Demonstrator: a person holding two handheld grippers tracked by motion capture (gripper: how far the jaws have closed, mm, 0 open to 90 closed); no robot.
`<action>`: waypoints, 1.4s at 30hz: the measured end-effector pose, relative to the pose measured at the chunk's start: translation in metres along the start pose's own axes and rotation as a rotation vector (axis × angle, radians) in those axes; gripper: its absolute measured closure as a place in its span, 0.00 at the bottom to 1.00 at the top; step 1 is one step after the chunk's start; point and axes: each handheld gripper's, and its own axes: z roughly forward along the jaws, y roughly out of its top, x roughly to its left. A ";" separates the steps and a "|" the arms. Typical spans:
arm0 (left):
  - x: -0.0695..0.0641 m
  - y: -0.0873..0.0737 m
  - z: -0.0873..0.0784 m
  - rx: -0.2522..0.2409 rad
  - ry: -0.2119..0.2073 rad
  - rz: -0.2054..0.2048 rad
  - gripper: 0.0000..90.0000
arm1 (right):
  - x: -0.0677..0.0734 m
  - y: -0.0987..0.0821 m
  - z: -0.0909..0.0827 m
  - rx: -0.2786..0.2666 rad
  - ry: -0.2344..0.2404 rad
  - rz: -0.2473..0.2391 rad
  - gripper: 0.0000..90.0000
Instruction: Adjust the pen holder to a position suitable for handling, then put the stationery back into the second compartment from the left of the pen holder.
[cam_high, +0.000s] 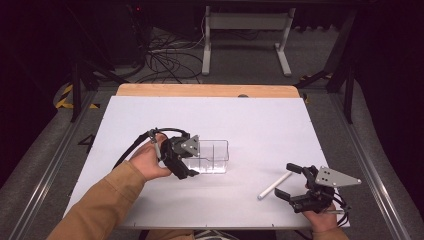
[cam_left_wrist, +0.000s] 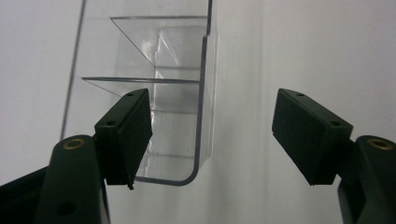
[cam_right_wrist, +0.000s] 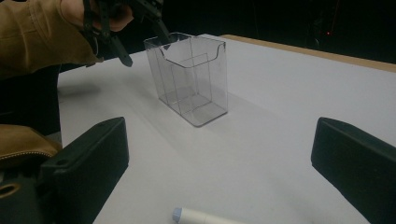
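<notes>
Straddling clear box (cam_left_wrist: 159, 93) wall, left tongs (cam_high: 186, 159) open, untouching; right tongs (cam_high: 289, 181) wide, empty, nr pen (cam_high: 274, 186); board centre free

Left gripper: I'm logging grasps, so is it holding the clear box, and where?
Nothing held: the left gripper straddles the clear box wall, pads apart.

Clear, glossy plastic box (cam_high: 212, 156) with smooth divider walls; matt white tabletop (cam_high: 250, 120), smooth, edged in pale wood; white pen (cam_high: 274, 186), smooth plastic; matt black gripper pads (cam_left_wrist: 128, 133); tan cloth sleeve (cam_high: 102, 205).
</notes>
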 end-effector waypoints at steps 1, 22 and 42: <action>0.000 0.000 -0.003 -0.012 0.001 -0.009 0.33 | 0.000 0.000 0.000 0.000 0.000 0.000 0.05; -0.002 0.008 -0.032 -0.401 -0.003 -0.219 0.17 | 0.001 0.008 -0.011 -0.036 -0.046 -0.023 0.05; -0.025 0.067 0.004 -0.489 -0.021 -0.252 0.06 | 0.004 0.022 -0.032 -0.036 -0.135 -0.045 0.08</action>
